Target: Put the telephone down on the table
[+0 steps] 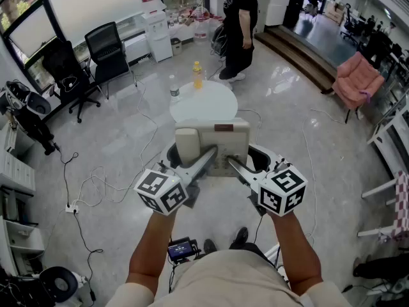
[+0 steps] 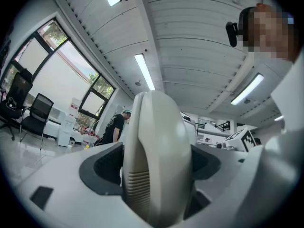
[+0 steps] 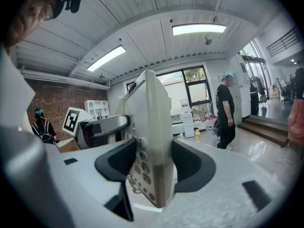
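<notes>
The telephone [image 1: 213,147], a beige desk set with its handset on the left side, is in the air in the middle of the head view, carried by both grippers and resting on nothing.

The left gripper [image 1: 206,157] reaches it from 7 o'clock. In the left gripper view its jaws stand wide, with the dark pads pressed on either side of the rounded handset [image 2: 159,156]. The right gripper [image 1: 235,166] comes in from 5 o'clock. In the right gripper view its pads clamp the body edge-on, with the keypad facing the left-hand pad.

The round white table [image 1: 204,104] lies at 12 o'clock from the telephone and farther from the camera, and the set hides its near rim. A yellow bottle [image 1: 197,75] and a clear bottle [image 1: 174,88] stand near the table's far edge, at about 11 o'clock. Beyond it, at 12 to 1 o'clock, a person in black [image 1: 240,24] stands on the glossy floor.

As I judge it, the telephone is lifted and on its way to the table, but the set-down is not yet done. Still to come are bringing it over the bare near part of the tabletop, lowering it until it sits flat, and letting both pairs of jaws go.
</notes>
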The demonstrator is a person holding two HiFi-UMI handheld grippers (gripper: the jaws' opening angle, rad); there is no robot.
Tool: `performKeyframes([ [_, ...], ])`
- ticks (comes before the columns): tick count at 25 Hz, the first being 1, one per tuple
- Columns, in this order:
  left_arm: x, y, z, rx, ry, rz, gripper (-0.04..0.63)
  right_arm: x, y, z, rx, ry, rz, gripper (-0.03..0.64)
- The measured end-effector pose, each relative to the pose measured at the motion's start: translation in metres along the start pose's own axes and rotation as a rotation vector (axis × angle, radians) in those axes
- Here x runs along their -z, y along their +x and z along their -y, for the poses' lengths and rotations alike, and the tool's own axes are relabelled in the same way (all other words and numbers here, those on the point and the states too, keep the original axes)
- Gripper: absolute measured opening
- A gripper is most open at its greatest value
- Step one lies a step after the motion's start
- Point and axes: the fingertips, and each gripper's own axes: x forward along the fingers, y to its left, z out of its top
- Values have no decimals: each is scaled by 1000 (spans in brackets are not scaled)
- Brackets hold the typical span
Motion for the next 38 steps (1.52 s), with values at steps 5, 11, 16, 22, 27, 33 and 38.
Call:
performKeyframes([
  [5, 1, -4, 9, 5, 0, -6, 373, 2, -9, -4, 7, 1, -1, 224],
  [11, 3, -9, 11, 14, 3, -13, 373, 6, -12, -8, 15, 3, -1, 224],
  [16, 3, -11, 9, 17, -1, -14, 373, 6, -10, -11, 18, 1, -1, 224],
  [22, 5, -6, 6, 11, -8, -11, 373, 6, -7, -5, 15, -6, -2, 225],
  [27, 12, 12, -3, -6, -10, -13, 373, 7, 2, 14, -1, 3, -5, 225],
  [33, 16, 43, -26, -55, -8, -19, 373, 3, 27, 49, -51, 18, -14, 225],
  [38, 20, 81, -47, -104, -13, -23, 373, -3, 50, 88, -94, 24, -32, 225],
])
